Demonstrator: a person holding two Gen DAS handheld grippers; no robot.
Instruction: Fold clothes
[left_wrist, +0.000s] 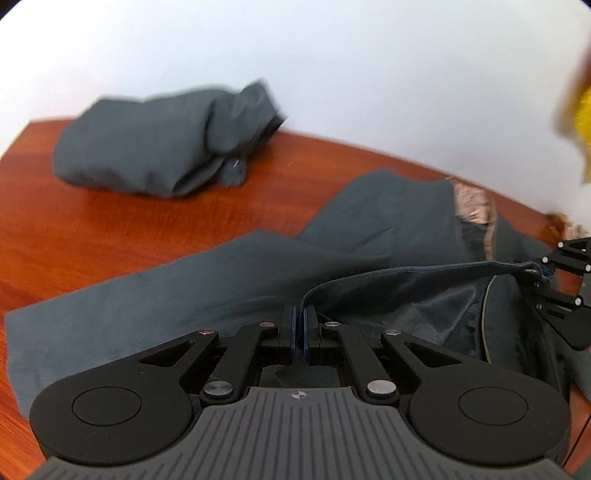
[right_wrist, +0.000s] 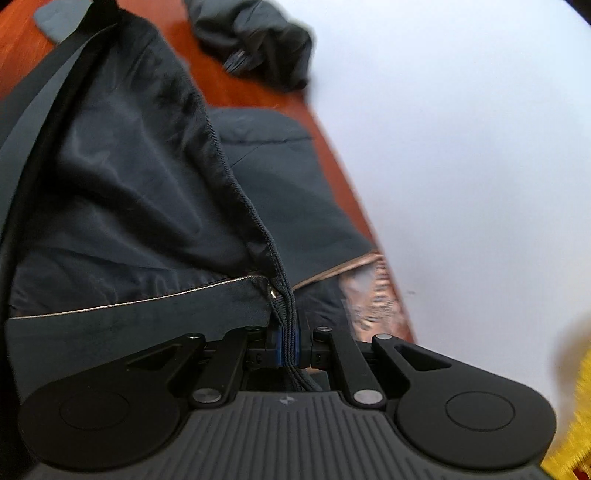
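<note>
Lay spread on the reddish-brown wooden table (left_wrist: 110, 229): dark grey trousers (left_wrist: 221, 280), waistband lifted. Left gripper (left_wrist: 300, 325) and right gripper (right_wrist: 287, 343) both clamped on that waistband. Beyond the trousers, near the white wall (left_wrist: 332, 74): folded dark grey garment (left_wrist: 155, 147).

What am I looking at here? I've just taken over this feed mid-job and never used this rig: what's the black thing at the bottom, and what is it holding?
Each picture comes from a camera on a hand-held gripper, looking along its two fingers. The black shape at the bottom is the gripper itself.

The left gripper is shut on the rim of a dark grey garment, seemingly trousers, spread on a reddish wooden table. The right gripper is shut on a thick seam of the same garment; it also shows at the right edge of the left view, with the rim stretched between the two.

A second dark garment lies bundled at the far side, by a white wall.
</note>
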